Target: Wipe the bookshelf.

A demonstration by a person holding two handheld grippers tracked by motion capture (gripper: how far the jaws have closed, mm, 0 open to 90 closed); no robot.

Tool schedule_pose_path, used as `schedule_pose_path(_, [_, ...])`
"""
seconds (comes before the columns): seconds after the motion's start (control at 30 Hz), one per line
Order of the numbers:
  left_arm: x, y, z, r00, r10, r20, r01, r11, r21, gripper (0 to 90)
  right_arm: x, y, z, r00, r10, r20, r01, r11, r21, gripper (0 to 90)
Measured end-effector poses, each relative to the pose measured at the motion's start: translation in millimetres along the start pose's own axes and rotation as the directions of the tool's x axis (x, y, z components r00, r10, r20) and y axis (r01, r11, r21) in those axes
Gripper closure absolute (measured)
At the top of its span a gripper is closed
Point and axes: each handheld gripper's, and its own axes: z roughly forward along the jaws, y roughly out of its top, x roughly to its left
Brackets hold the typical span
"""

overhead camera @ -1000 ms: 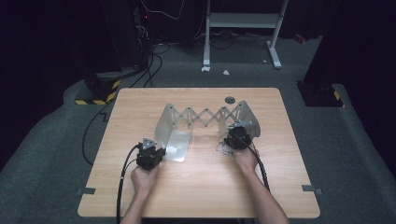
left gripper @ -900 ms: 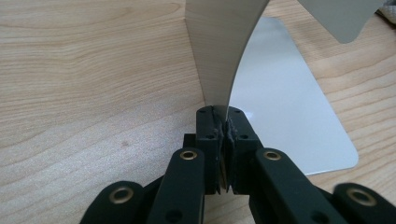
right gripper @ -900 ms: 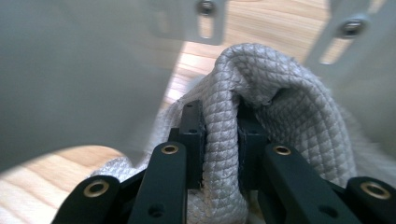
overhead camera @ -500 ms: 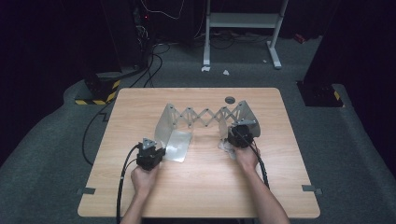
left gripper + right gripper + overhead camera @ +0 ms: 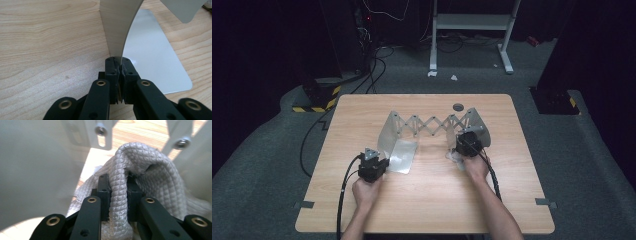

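Change: nothing has visibly moved since the earlier frames; both hands and the rack sit where they were.
Landmark: the rack (image 5: 432,125), a metal scissor-lattice stand with an L-shaped end plate at each end, stretched left to right across the far half of the table (image 5: 362,210).
Left tool: left tool (image 5: 373,167) at the rack's left end, near side; its jaws are clenched on the thin upright edge of the left plate (image 5: 120,27), whose flat foot lies on the table beside them.
Right tool: right tool (image 5: 468,143) at the rack's right end, near side; its jaws grasp a fold of the cloth (image 5: 140,177), a grey quilted fabric, pinched between the pads.
Cloth: bunched at the right plate (image 5: 476,120), partly on the table at that plate's foot and partly raised in the tool, with the lattice rivets just behind it.
Key relation: the rack's long axis runs left to right between the two hands, and the cloth lies at its right end, so the right hand alone is near it while the left hand only steadies the rack.
Likely step: working the cloth at the right end, draping or wiping; which one cannot be told.
Risk: a pull on the cloth could drag or fold the lattice unless the left grip holds firm.
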Motion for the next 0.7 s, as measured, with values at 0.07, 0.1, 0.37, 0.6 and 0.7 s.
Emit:
schedule_pose_path(0.07, [0.0,0.0,0.0,1.0,0.0,0.0,0.0,1.0,0.0,85.3,-1.2,-0.6,-1.5,0.9999,-0.007,0.009,0.007,1.0,0.004,78.5])
schedule_pose_path(0.1, [-0.1,0.0,0.0,1.0,0.001,-0.001,-0.001,1.0,0.0,85.3,-2.4,-1.1,-3.0,0.9998,-0.016,0.012,0.015,1.0,0.013,78.6])
schedule_pose_path(0.37, [-0.3,0.1,0.0,1.0,0.002,-0.002,-0.002,1.0,0.0,85.4,-2.5,-0.8,-4.9,0.9998,-0.014,0.013,0.014,0.999,0.031,79.1])
schedule_pose_path(0.6, [-0.3,0.1,0.0,1.0,0.002,-0.003,-0.002,1.0,0.001,85.4,3.6,2.0,3.5,0.9997,0.012,-0.023,-0.012,1.0,-0.004,79.1])
schedule_pose_path(0.7, [-0.3,0.1,0.0,1.0,0.003,-0.003,-0.003,1.0,0.001,85.4,5.1,2.0,4.8,0.9993,0.01,-0.036,-0.011,1.0,-0.013,79.1])
